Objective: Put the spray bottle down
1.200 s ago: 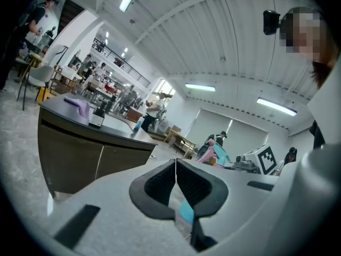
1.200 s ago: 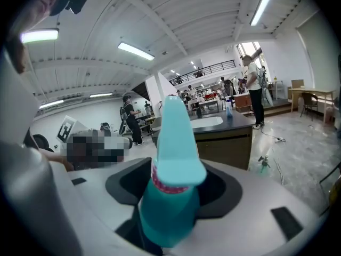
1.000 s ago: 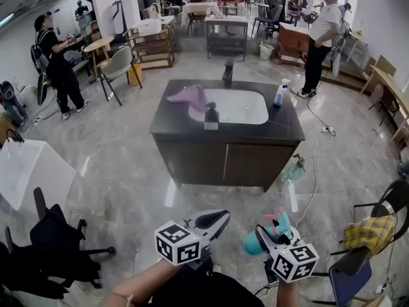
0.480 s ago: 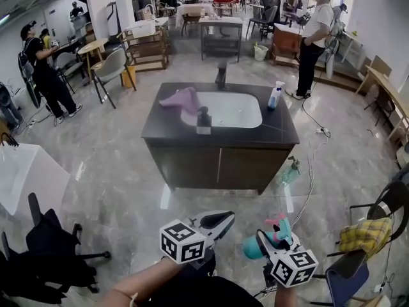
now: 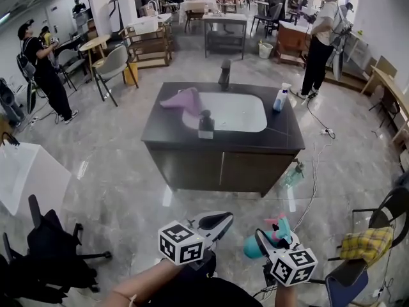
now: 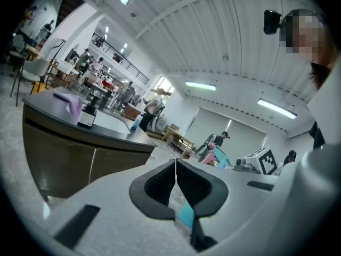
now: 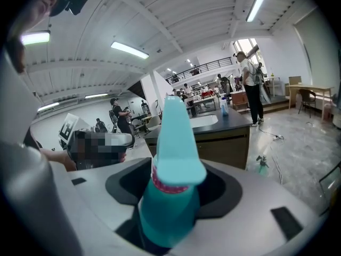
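on the dark cabinet (image 5: 167, 125) ahead of you, the white basin (image 5: 238, 114) has a purple cloth (image 5: 183, 99) draped over its left rim. a dark soap dispenser (image 5: 206, 124) stands at the cabinet's front edge, a faucet (image 5: 224, 74) at its back, and a white and blue bottle (image 5: 279, 97) near its right rear corner. a green bottle (image 5: 295, 171) sits on the floor by the cabinet's front right corner. well short of the cabinet, your right gripper (image 5: 271, 243) is clamped around the teal spray bottle (image 7: 171, 159), held in the air with its head toward the cabinet. your left gripper (image 6: 176, 183), just beside it, has its jaws pressed together on nothing.
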Demonstrator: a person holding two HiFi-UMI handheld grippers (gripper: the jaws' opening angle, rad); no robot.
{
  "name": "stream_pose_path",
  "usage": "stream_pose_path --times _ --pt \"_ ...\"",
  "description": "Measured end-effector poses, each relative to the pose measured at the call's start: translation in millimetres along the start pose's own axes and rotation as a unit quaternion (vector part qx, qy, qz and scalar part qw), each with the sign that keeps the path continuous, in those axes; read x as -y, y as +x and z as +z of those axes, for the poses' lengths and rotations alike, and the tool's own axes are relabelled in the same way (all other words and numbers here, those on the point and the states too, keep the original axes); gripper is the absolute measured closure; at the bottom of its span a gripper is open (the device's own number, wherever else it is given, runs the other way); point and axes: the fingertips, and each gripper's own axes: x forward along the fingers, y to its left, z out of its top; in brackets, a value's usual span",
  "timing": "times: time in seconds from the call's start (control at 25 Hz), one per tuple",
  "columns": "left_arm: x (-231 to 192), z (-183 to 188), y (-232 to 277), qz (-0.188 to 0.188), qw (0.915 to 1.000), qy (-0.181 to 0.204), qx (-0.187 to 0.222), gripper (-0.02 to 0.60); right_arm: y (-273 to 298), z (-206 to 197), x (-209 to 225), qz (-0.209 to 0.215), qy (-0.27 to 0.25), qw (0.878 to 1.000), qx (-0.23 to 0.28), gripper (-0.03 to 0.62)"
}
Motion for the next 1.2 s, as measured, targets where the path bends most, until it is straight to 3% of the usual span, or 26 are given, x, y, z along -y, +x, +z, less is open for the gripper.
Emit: stream_pose_path --times 1.2 --pt "-99 63 64 -0.011 0.9998 -0.01 -0.016 0.574 116 71 42 -0.003 -0.003 1.0 -0.021 0.349"
